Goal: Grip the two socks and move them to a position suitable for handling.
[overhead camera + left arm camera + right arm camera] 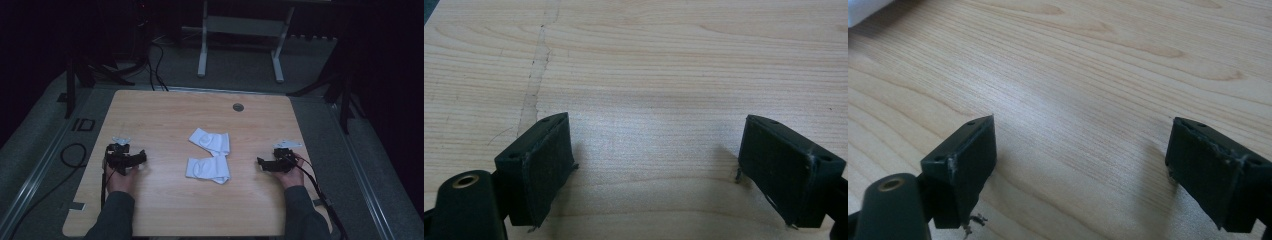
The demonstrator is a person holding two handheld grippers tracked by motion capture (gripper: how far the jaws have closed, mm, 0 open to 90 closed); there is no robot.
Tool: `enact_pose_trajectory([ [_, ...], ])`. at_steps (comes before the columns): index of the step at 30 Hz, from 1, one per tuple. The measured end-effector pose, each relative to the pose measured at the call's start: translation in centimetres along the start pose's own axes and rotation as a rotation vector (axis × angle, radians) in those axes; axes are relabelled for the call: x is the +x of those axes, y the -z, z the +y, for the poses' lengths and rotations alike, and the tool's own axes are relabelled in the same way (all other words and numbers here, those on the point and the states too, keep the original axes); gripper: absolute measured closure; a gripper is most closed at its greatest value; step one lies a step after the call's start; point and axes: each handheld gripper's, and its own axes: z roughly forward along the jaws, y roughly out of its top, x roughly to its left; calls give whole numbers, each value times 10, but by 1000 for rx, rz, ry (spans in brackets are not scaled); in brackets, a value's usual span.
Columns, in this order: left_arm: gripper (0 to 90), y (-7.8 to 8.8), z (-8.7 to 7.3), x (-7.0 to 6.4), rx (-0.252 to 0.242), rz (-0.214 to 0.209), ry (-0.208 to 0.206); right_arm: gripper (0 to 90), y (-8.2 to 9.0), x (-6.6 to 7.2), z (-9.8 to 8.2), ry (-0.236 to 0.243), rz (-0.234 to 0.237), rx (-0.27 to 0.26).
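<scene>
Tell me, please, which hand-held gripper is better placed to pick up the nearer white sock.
Probably the right hand-held gripper: its open jaws point at the nearer sock across a shorter stretch of bare table. The left hand-held gripper, also open, sits a little farther off.

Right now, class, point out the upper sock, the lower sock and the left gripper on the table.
upper sock (210, 141), high view, middle of the white fabric.
lower sock (208, 169), high view, middle of the white fabric.
left gripper (143, 156), high view, between its fingertips, jaws open.
</scene>
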Motion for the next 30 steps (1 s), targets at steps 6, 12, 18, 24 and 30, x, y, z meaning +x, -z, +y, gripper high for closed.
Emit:
enact_pose_trajectory([
  [6,142,0,0,0,0,0,0,390,11,2,2,-11,7,8],
  [12,142,0,0,0,0,0,0,431,25,13,7,89,25,37],
  [18,142,0,0,0,0,0,0,438,35,15,9,103,29,43],
  [24,142,0,0,0,0,0,0,446,34,16,7,100,34,58],
  [30,141,0,0,0,0,0,-1,455,37,20,10,123,41,59],
])
